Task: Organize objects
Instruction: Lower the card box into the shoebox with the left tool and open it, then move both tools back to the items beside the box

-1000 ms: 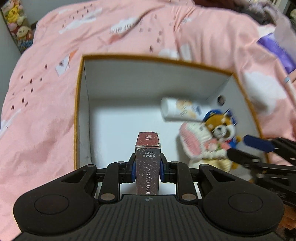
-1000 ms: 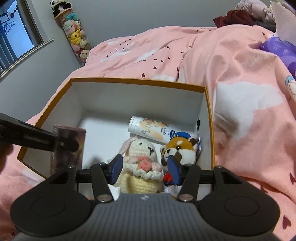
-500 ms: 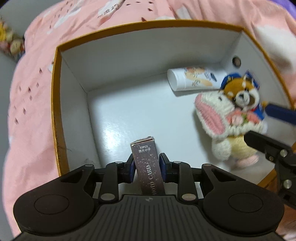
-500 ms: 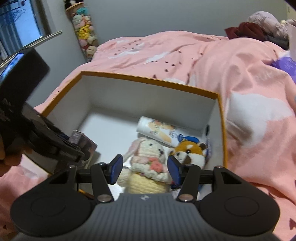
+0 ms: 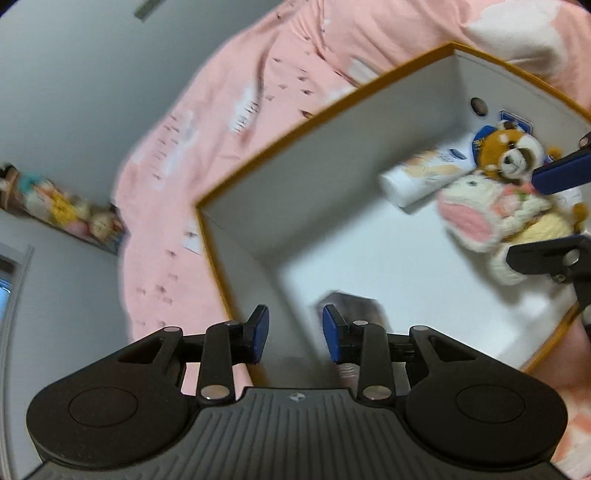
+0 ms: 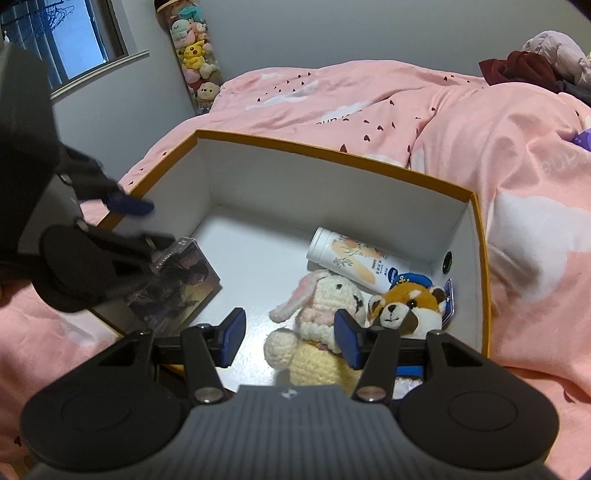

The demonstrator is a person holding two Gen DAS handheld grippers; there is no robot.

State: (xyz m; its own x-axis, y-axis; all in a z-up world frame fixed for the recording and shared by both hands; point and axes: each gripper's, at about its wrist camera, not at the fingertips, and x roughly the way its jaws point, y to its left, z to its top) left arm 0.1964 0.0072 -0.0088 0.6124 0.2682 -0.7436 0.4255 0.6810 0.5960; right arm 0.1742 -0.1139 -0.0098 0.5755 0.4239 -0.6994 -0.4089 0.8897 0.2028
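Pink bedding (image 6: 369, 110) printed with small dark hearts and white clouds covers the bed and fills most of both views, with a grey wall (image 6: 332, 33) behind it, a window (image 6: 85, 44) at the upper left of the right wrist view, and a tall column of stacked plush toys (image 6: 194, 62) standing against the wall. On the bedding rests an open white box with an orange rim (image 6: 332, 153), the largest of the task's things. Inside it, toward my right, a crocheted rabbit (image 6: 325, 321) lies on the box floor, touching a red panda plush (image 6: 406, 306) in a blue cap just beside it. Behind both, near the far right corner, a white lotion bottle (image 6: 351, 262) lies on its side. At the near left of the box a dark photo card box (image 6: 181, 291) lies tilted on the floor against the near wall; in the left wrist view it appears only as a blur beyond my right-hand finger. My left gripper (image 5: 295, 338) is spread open with nothing between its blue pads (image 5: 258, 332), hovering at the box's near left edge and just beside the card box. My right gripper (image 6: 290, 338) is likewise spread open and empty, poised above the near side of the box with the rabbit showing between and behind its fingers (image 6: 231, 338).
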